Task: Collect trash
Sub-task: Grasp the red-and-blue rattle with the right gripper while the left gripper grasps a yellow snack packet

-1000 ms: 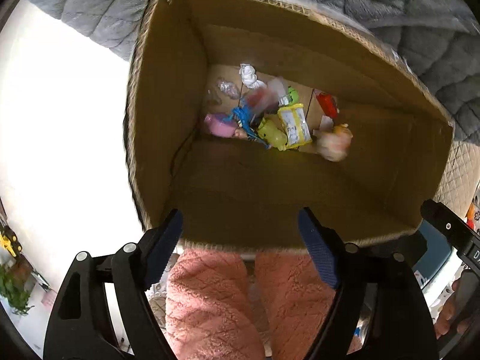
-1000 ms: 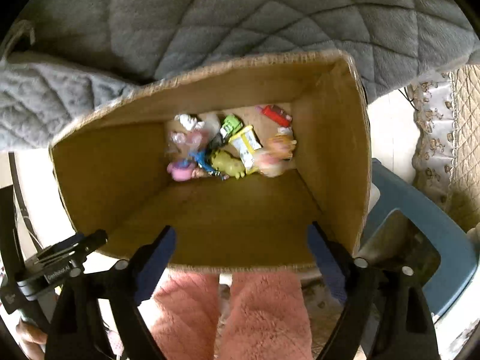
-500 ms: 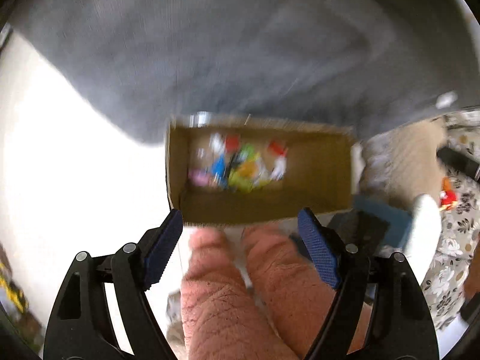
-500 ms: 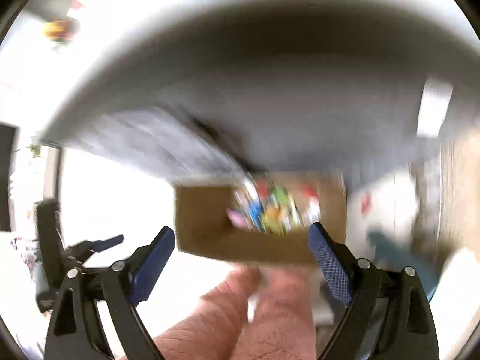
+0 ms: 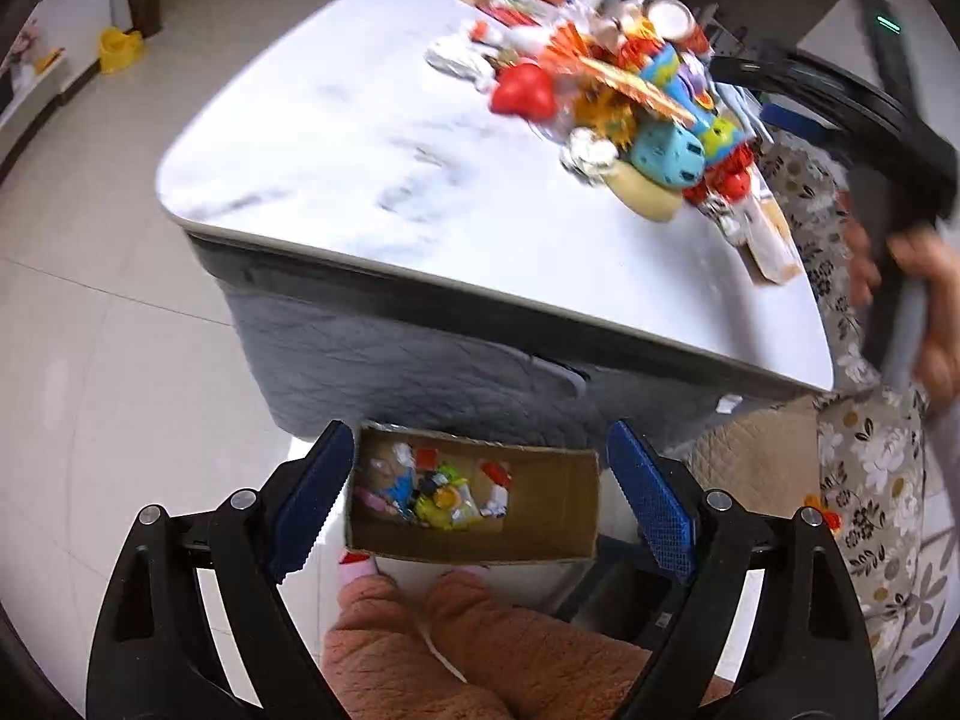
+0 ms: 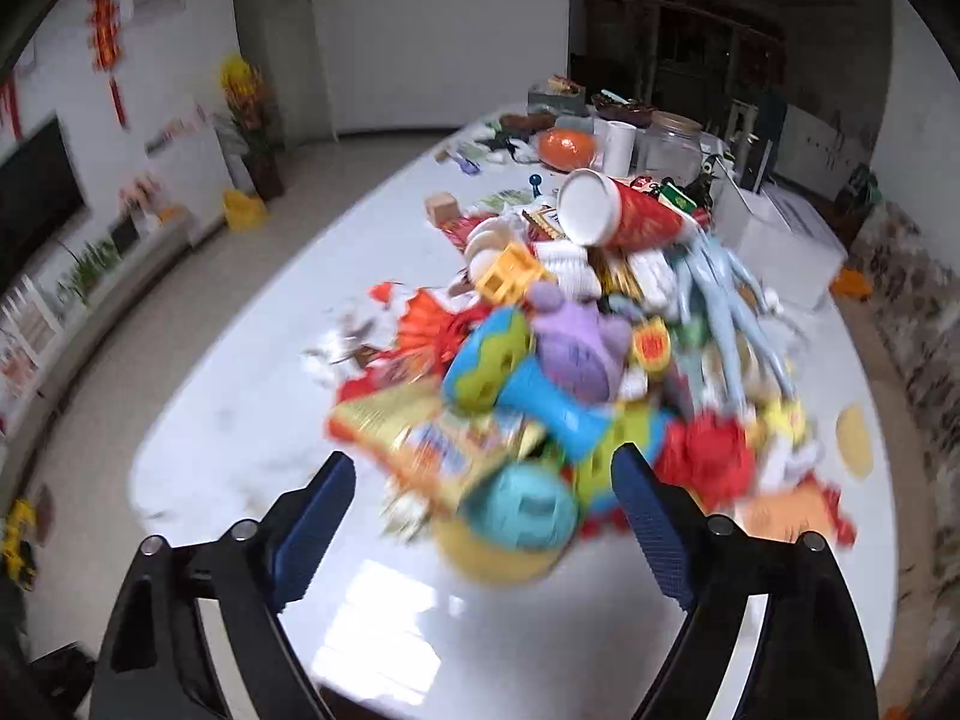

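Left wrist view: the left gripper (image 5: pixel 474 504) is wide open and holds nothing, above the cardboard box (image 5: pixel 540 531) with trash. Right gripper (image 6: pixel 480 516), also wide open and holding nothing, faces the messy pile (image 6: pixel 558 360) on the white table (image 6: pixel 270 390).

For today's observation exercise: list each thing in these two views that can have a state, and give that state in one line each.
Left gripper: open, empty.
Right gripper: open, empty.
Box: open on top, upright on the floor, some trash in it.
Red cup: on its side atop the pile, mouth showing.
Jar: upright on the table; contents cannot be told.
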{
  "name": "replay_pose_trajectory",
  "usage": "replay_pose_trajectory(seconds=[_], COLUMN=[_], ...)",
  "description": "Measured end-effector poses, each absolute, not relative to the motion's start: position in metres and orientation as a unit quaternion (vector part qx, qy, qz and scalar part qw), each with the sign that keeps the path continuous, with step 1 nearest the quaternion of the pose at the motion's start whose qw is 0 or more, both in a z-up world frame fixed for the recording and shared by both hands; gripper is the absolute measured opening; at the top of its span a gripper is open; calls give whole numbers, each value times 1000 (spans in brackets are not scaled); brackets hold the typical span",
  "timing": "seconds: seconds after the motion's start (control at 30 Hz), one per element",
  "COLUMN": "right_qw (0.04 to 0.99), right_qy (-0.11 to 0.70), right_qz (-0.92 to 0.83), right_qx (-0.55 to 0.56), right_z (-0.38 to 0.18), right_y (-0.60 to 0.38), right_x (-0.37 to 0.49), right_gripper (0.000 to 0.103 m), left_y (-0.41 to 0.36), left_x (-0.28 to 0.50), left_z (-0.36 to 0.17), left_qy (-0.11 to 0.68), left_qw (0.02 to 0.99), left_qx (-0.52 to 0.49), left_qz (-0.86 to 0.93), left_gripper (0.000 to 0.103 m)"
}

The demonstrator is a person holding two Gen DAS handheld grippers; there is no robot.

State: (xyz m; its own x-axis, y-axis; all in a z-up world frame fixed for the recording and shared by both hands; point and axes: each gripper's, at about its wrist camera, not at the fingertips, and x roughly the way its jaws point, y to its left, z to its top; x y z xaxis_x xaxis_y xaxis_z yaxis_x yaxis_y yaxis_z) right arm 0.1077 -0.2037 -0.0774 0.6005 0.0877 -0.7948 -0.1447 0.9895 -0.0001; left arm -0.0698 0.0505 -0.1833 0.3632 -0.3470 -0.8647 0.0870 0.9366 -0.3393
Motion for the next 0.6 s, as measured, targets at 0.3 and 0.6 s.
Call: replay_pose_trajectory(seconds=[0.3,0.6], right_qw=[842,843], right_qy=[517,513], right_qz=[41,13], right_qx=[-148,-164], right_z=[-131,-128], right_y=[-175,-160], right_x=[187,205], right_gripper=[70,58], left_y=[84,97], left_x=[-81,-89], left_z=[-189,-196], left_qy=[555,565], left_qw=[812,803], left_qx=[-164,-179], left_qz=[-77,-59], left_gripper=[84,84])
